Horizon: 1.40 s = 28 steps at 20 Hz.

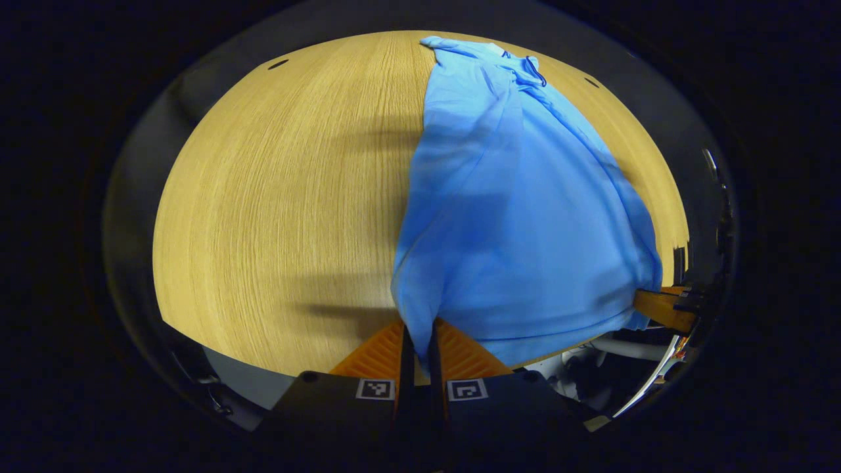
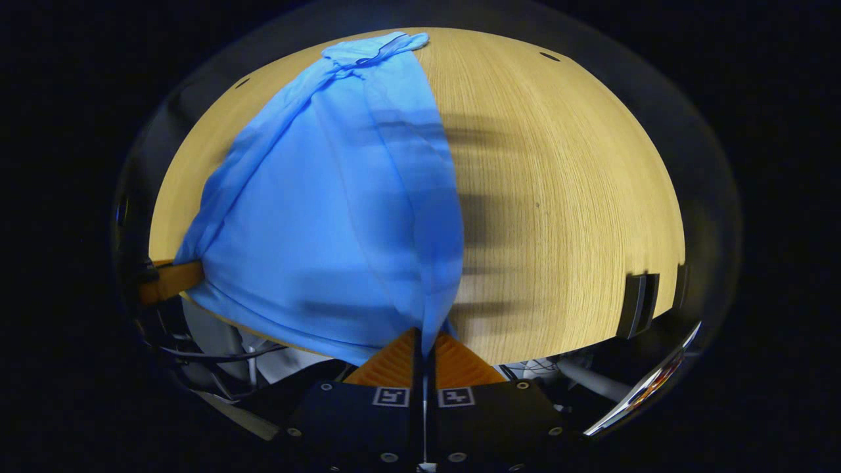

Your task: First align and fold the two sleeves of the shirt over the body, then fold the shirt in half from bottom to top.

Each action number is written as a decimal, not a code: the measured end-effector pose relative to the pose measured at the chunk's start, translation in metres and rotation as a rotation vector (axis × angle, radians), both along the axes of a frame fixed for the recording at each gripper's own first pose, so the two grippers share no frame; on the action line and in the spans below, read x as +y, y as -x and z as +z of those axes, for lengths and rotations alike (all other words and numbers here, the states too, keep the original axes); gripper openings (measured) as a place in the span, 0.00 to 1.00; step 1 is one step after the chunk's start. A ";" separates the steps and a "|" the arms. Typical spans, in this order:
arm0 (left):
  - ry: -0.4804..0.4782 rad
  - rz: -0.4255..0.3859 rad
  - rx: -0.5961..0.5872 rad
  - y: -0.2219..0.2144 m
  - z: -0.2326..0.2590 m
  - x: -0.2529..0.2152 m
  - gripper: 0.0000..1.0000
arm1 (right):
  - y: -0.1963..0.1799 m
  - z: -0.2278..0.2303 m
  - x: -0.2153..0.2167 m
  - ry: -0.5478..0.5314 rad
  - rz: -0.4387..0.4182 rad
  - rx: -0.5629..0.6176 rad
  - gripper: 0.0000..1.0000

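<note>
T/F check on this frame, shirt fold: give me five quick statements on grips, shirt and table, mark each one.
1. The left hand-held gripper is shut on the blue shirt. True.
2. The right hand-held gripper is open above the shirt. False: it is shut on a bottom corner of the shirt.
3. The shirt's collar end lies at the far side of the wooden table. True.
4. The shirt is red. False: it is light blue.
5. The shirt is already folded in half, bottom to top. False: its hem is at the near edge, held by both grippers.
</note>
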State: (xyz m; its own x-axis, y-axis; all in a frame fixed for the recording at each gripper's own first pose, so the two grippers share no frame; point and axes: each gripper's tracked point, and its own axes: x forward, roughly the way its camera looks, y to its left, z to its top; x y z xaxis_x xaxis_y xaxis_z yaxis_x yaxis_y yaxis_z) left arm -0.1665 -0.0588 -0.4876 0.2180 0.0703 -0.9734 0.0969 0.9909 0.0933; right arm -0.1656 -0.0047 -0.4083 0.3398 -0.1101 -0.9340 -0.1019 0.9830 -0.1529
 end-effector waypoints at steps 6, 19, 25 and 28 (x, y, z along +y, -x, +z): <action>0.065 0.033 0.002 -0.006 0.004 -0.002 0.05 | -0.011 0.015 0.009 -0.057 -0.009 0.002 0.00; 0.050 -0.031 -0.196 -0.162 0.083 -0.019 0.05 | -0.163 0.124 0.039 -0.084 0.087 -0.195 0.00; 0.052 -0.037 -0.214 -0.241 0.087 -0.032 0.05 | -0.240 0.151 0.045 -0.092 0.109 -0.245 0.01; 0.056 -0.045 -0.229 -0.279 0.090 -0.040 0.05 | -0.276 0.167 0.044 -0.086 0.115 -0.276 0.00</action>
